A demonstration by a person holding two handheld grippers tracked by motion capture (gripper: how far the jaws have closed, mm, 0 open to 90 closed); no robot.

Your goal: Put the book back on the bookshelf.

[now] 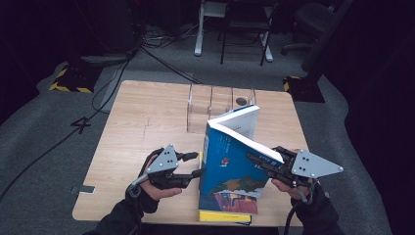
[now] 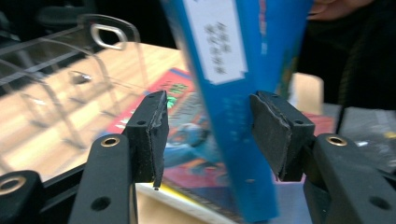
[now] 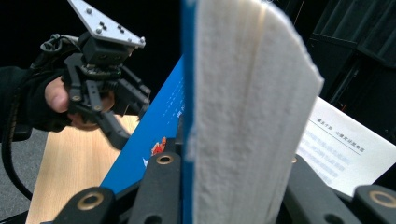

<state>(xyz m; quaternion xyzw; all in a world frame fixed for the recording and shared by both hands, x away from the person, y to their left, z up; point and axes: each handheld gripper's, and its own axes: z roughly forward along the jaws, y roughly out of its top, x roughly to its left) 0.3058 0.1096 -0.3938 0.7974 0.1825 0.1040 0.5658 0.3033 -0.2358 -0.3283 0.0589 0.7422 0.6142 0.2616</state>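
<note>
The right gripper (image 1: 262, 163) pinches the blue book's (image 1: 230, 159) page edge, holding it upright on the stacked books (image 1: 225, 208) at the table's (image 1: 147, 122) near edge; the left gripper's (image 2: 208, 135) jaws stand spread around its spine

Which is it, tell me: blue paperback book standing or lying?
Standing, tilted: the blue paperback book rests its bottom edge on the stacked books, right gripper clamping it.

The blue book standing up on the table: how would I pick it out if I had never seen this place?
Start at the wooden table and look to its near edge, right of the middle, where books lie in a flat stack. The blue book stands upright on that stack. Unlike the flat ones, it stands up, held in the right gripper.
</note>
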